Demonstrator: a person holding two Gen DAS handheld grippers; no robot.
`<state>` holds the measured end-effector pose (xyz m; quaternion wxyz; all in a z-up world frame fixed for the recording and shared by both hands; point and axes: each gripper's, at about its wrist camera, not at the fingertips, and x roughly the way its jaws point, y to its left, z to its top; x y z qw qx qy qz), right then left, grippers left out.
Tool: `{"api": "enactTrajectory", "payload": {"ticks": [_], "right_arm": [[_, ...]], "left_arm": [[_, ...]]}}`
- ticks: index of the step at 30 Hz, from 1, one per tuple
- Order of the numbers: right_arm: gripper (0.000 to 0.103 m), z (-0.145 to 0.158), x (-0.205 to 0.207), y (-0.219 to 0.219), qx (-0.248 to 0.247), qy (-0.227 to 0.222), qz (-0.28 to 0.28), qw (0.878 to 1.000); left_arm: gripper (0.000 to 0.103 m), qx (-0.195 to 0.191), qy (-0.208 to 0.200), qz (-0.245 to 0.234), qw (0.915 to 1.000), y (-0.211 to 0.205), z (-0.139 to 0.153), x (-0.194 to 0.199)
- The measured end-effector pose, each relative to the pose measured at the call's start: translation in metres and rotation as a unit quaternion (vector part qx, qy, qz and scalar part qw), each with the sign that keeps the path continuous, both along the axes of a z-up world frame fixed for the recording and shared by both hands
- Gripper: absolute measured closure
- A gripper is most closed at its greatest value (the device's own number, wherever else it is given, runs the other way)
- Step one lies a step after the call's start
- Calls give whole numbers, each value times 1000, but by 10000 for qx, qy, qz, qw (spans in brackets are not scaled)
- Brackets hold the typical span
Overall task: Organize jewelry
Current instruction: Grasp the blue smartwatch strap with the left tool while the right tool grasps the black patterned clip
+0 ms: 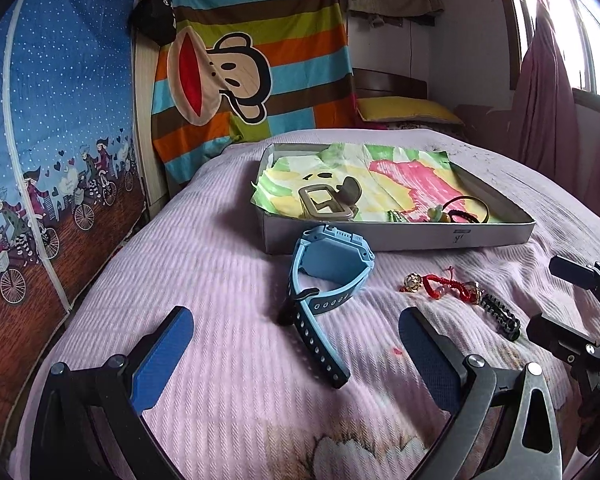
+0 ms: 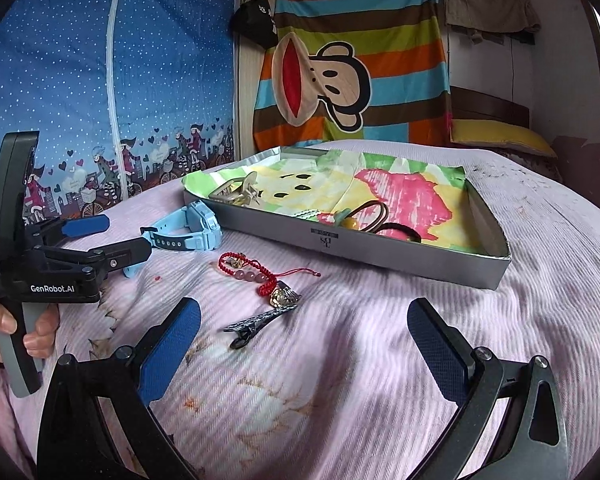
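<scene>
The light-blue plastic smartwatch (image 1: 328, 276) lies ahead of my spread, empty left gripper (image 1: 296, 332), lined up for lifting into the shallow grey cardboard tray (image 1: 396, 236); my right gripper (image 2: 304, 326) gapes too.

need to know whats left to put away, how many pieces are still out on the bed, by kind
blue smartwatch: 1
red cord bracelet with beads and gold charms: 1
black hair clip: 1
total still on the pink bedspread, outside the grey tray: 3
</scene>
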<state>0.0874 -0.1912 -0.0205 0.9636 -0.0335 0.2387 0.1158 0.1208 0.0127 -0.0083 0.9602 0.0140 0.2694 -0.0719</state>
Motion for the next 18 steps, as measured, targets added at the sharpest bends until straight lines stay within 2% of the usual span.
{"api": "enactTrajectory", "payload": {"ticks": [4,8,18], "right_arm": [[3,-2,0,6,-36,60,132,9999],[20,-6,4,14,-123,177,281,9994],[44,-12,9,18,-86,329,410,9986]], "left_arm": [[1,-17,5,-74,10000,0,-1,2],[10,-21,48,-201,9998,-1,-2,5],[25,-78,222,-292,9993,-6,-4,19]]}}
